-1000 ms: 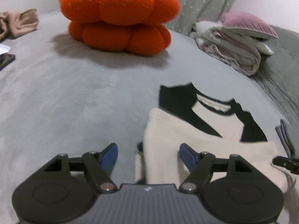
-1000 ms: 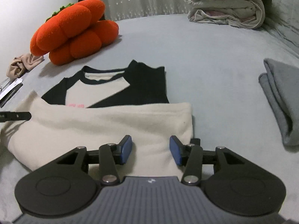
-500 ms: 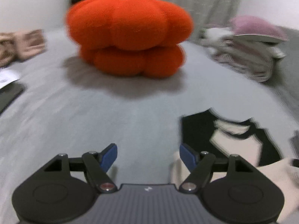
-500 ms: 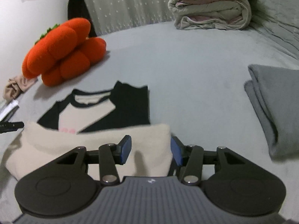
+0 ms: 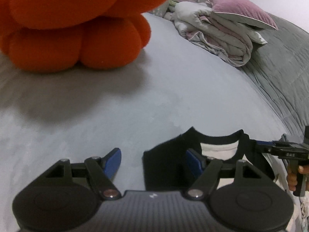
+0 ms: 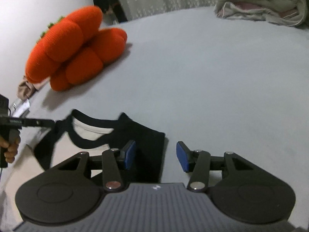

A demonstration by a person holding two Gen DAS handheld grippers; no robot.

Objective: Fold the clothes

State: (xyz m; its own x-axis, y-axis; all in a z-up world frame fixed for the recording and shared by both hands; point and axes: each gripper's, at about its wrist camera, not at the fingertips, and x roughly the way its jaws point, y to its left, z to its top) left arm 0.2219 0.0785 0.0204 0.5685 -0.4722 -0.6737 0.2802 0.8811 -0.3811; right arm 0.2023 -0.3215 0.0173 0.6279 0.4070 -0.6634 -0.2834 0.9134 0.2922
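A cream t-shirt with black sleeves and a black collar (image 5: 164, 164) lies flat on the grey bed (image 5: 173, 96). My left gripper (image 5: 154, 161) is open, its fingers straddling the edge of one black sleeve. In the right wrist view the same shirt (image 6: 146, 135) shows its other sleeve, and my right gripper (image 6: 156, 155) hangs open over that sleeve's outer edge. Each view catches the other gripper side-on by the collar: the right one (image 5: 260, 143) and the left one (image 6: 48, 122), each held by a hand. The shirt's lower part is hidden behind the grippers.
An orange pumpkin plush (image 5: 73, 29) (image 6: 75, 54) sits just beyond the shirt. A rolled quilt (image 5: 218, 36) (image 6: 260, 2) with a pink pillow (image 5: 241, 9) lies at the back. A beige cloth (image 6: 25, 89) and papers (image 6: 21, 108) lie at the left edge.
Both grippers have moved forward from the folded cream hem to the shirt's shoulders, both staying open. The pumpkin plush now looms much closer in the left view.
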